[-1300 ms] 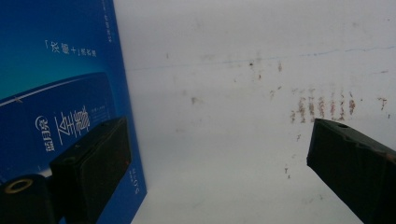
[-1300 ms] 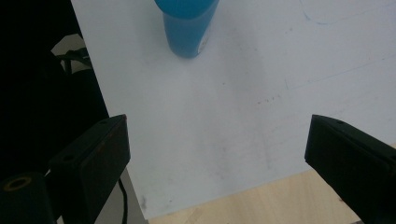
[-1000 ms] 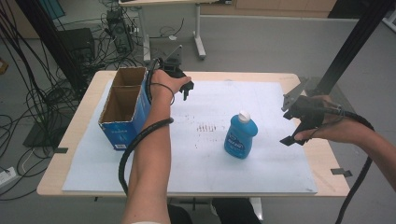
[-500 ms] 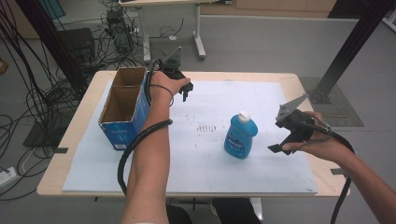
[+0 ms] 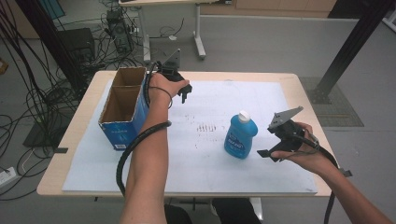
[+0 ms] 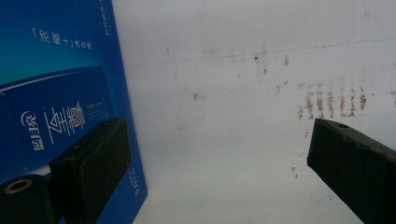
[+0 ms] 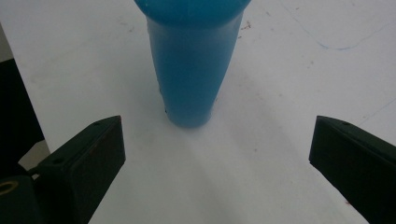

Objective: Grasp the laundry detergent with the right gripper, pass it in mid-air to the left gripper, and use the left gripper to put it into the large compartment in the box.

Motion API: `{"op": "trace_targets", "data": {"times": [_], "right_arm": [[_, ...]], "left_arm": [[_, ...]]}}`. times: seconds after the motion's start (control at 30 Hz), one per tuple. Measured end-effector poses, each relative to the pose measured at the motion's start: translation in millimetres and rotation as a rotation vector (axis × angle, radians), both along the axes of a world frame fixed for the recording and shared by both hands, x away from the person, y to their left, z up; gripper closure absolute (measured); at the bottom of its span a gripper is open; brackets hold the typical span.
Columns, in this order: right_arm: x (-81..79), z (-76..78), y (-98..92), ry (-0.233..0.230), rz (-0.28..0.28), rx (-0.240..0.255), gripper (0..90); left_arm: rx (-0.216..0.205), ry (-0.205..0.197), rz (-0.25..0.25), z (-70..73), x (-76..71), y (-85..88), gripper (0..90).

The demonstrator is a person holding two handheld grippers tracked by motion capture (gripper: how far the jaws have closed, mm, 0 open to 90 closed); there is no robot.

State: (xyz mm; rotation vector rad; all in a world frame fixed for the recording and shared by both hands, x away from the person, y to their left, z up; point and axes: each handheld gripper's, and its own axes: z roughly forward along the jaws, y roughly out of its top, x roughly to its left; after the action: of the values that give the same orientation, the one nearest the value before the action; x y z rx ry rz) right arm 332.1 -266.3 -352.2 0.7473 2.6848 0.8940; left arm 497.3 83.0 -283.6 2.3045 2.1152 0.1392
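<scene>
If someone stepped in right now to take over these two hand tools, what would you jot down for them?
Left tool: open, holding nothing, beside the blue cardboard box at the table's left.
Right tool: open, holding nothing, pointed at the blue detergent bottle, close but not touching.
Bottle stands upright on the white sheet, cap on, right of centre. Box is open-topped.
Done: nothing gripped yet.
Left: probably close the right tool on the bottle and carry it to the box.

A translucent blue bottle [image 5: 240, 136] with a white cap and blue label stands on a white sheet [image 5: 196, 154] speckled with reddish-brown marks, beside a blue box [image 5: 122, 110] with brown cardboard inside and white lettering.
</scene>
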Motion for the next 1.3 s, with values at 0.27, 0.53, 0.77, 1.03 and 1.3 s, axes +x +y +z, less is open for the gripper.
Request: {"op": "trace_targets", "data": {"times": [0.27, 0.53, 0.77, 1.03, 1.3], "right_arm": [[-3.6, -13.3, 13.8, -0.036, -0.023, 0.052, 2.9], [-3.4, -25.2, 23.9, -0.052, -0.048, 0.102, 2.8], [-2.1, -33.2, 32.3, -0.077, -0.074, 0.164, 2.6], [-0.8, -42.9, 38.9, -0.101, -0.097, 0.222, 2.3], [0.8, -47.8, 40.1, -0.119, -0.124, 0.251, 2.2]], "left_arm": [[0.002, 0.000, 0.000, -1.8, -1.2, 0.7, 6.8], [0.002, -0.001, 0.008, -2.6, -3.2, 4.3, 6.8], [0.002, 0.004, 0.005, -5.4, -3.9, 4.7, 6.8], [0.001, 0.002, 0.003, -5.4, -4.0, 4.8, 6.7], [0.002, 0.000, 0.003, -4.7, -4.4, 5.4, 6.8]]}}
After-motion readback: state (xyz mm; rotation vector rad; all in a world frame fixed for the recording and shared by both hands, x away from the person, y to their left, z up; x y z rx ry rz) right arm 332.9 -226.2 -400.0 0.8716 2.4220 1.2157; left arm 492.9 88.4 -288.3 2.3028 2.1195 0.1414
